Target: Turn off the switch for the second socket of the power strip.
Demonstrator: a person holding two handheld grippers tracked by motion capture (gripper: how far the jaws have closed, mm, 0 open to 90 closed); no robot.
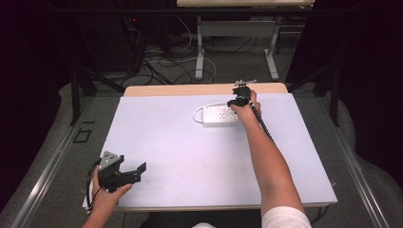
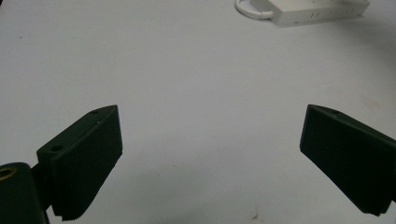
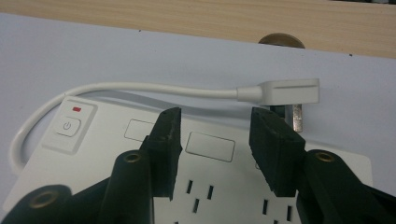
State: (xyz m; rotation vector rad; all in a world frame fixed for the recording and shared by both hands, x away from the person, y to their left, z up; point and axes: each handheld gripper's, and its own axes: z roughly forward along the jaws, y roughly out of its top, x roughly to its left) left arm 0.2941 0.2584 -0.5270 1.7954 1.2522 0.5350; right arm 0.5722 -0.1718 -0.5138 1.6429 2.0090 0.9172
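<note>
- White plastic power strip (image 1: 219, 116), flat and rectangular with rounded corners, lying on the far middle part of the pale matte table top (image 1: 190, 152), near the wooden far edge (image 3: 196, 18).
- In the right gripper view: smooth glossy casing, a raised square power button (image 3: 68, 126) with a small red mark above it, two blank rounded rectangles and rows of narrow socket slots.
- Thin white cable (image 3: 140, 87), round in section, leaving the button end of the strip, curving in a loop and ending in a flat boxy white plug (image 3: 287, 91) with metal pins, just behind the strip's far edge.
- Right gripper (image 3: 215, 140) above the power strip, black jaws with ribbed inner pads released, a clear gap between them, nothing clamped; strip surface seen through the gap.
- Whether the jaw tips touch the strip: impossible to tell.
- Left gripper (image 2: 210, 158) at the near left corner of the table, jaws spread wide over bare table, grasping nothing; matte black blocks with small screw holes and a toothed lower edge.
- Grey three-cornered plate (image 1: 108, 159) on top of the left gripper, seen from the high view.
- Near part of the strip cut off by the bottom edge in the right gripper view; in the left gripper view cut off at the top edge.
- Plug, button and slots too small to read in the high view; clear from the right gripper.
- Round brownish object (image 3: 281, 40) at the table's far edge, half hidden, not identifiable.
</note>
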